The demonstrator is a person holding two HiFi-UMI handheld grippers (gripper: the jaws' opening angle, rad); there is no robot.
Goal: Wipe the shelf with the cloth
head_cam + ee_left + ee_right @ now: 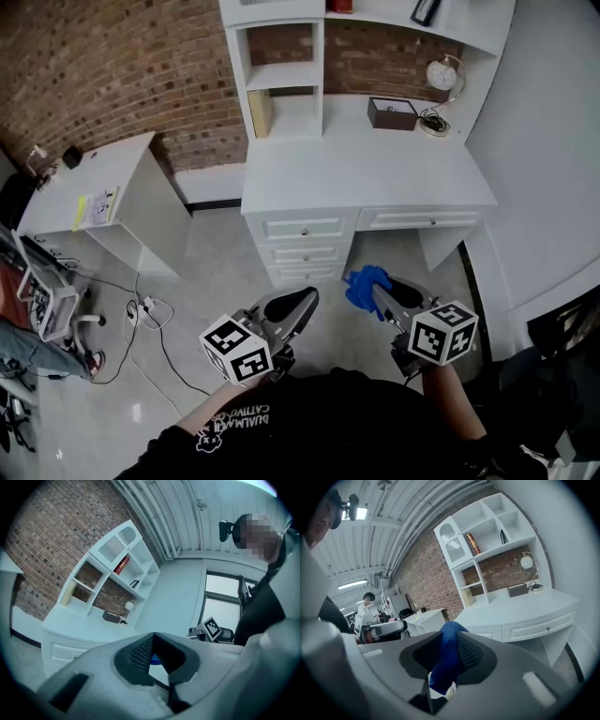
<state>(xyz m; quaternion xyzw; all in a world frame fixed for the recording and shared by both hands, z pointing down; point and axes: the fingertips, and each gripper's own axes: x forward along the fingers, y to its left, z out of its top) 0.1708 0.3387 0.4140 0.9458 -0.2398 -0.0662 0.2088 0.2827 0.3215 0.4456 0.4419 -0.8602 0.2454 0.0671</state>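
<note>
Nearest, the blue cloth (443, 667) is pinched between the closed jaws of the right gripper (377, 292) and bunched at their tips. Just to its left, the left gripper (300, 302) is held with jaws together on nothing. Ahead of both and higher, past the desk (366, 173), the shelf (286, 73) is set well apart, with its boards running crosswise. A forward, upward reach by the right gripper is judged necessary.

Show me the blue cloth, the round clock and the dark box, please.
blue cloth (366, 284): head view, on its bunched free end.
round clock (442, 75): head view, on the middle of its face.
dark box (390, 120): head view, on its front side.
</note>
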